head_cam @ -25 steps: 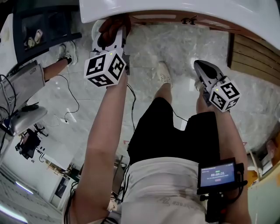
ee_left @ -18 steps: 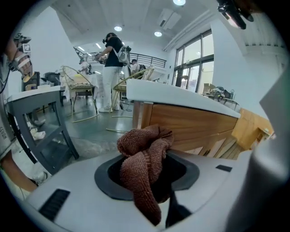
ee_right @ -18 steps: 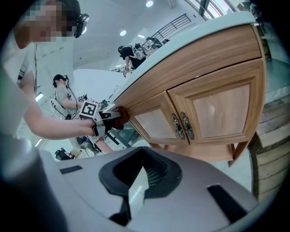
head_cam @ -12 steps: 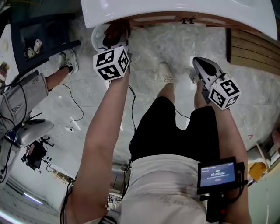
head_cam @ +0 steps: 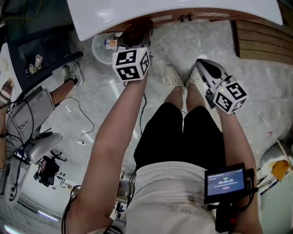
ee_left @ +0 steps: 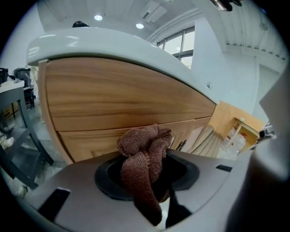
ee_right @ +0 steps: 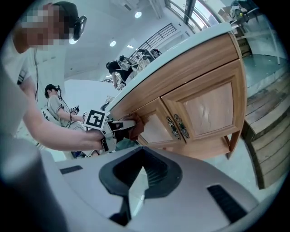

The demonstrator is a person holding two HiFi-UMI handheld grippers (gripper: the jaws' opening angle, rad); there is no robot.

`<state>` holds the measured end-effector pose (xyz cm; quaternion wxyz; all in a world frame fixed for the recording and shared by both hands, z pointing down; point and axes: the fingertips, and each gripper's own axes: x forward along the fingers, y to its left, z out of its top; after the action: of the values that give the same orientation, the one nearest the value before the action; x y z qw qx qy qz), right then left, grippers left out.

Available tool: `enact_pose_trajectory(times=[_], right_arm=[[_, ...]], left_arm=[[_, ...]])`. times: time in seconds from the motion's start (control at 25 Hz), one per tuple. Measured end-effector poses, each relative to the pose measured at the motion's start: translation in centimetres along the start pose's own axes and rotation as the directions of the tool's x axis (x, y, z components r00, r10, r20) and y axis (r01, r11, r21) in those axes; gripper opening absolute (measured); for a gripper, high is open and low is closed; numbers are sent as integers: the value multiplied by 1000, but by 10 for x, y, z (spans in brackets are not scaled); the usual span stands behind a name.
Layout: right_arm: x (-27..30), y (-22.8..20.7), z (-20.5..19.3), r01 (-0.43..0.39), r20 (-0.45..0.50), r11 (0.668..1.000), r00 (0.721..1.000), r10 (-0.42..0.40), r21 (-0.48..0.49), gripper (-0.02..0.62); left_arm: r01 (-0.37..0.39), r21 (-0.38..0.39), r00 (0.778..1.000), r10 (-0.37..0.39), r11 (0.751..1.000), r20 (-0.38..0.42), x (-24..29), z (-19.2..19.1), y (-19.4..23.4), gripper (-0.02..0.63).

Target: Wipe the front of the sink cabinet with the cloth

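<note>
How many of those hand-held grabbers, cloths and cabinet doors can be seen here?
Grippers: 2 (left gripper, right gripper)
Brown cloth: 1, clamped in the left gripper
Cabinet doors: 2
Total: 5

The head view looks steeply down from above the person onto the grey marble floor (head_cam: 261,87) and the white curved countertop (head_cam: 183,7). The left gripper view sits close against the light wooden sink cabinet front (ee_left: 113,104), just beyond its jaws. The right gripper view faces that cabinet from farther back — both gripper views show the brown knitted cloth (ee_left: 142,158).
</note>
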<state>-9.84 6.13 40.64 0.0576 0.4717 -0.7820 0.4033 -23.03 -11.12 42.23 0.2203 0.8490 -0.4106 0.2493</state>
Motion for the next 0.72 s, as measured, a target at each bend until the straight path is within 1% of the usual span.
enact_pose_trajectory(times=[0.12,0.32,0.48,0.6,0.72], right_arm=[[0,-3,-1,11,22,999,1000,-12,31,12],[-9,-9,2,33,90,994,995,-42,103,12],[-21,-20,-6,49,94,992,994,-61,117,12],[-27,-28,-10,58,83,990,994,-69,131,12],[-28,-33,-11,49,63,990,996,-58,130,12]], left_arm=[[39,5,999,-39,999,2,12,2,-19,156],[108,27,994,-108,994,1,32,6,-52,156],[154,15,988,-154,988,7,47,9,-84,156],[169,-12,986,-169,985,3,57,6,-100,156],[181,-32,983,-181,983,-12,67,-2,-111,156]])
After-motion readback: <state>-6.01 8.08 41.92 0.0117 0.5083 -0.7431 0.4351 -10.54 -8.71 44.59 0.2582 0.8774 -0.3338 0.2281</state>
